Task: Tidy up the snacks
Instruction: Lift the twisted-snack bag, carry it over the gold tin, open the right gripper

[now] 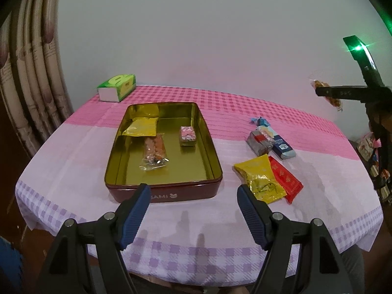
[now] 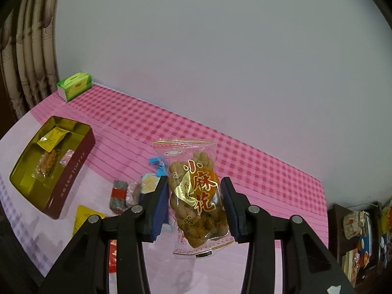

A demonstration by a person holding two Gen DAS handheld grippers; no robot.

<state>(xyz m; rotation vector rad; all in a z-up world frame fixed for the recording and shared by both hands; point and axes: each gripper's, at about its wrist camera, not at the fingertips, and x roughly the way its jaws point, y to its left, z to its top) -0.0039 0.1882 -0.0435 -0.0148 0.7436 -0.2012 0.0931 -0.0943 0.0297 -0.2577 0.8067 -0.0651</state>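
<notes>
My right gripper [image 2: 194, 207] is clamped on a clear plastic packet of golden fried dough twists [image 2: 196, 196], held upright in the air above the desk [image 2: 257, 178] with its pink checked cloth. The pads press only the packet's sides, so the slick film could slide out, or the squeeze could crush the twists. The dark red rectangular tin with the gold inside [image 2: 71, 161] sits well off to my left, three snacks already in it; carrying the packet over, I could clip the tin's wall or drag across the small heap of wrapped sweets [image 2: 137, 188] between. My left gripper [image 1: 193, 210] hangs spread and empty just before the tin [image 1: 196, 191]. The tin looks roomy enough, though I judge that poorly from here.
</notes>
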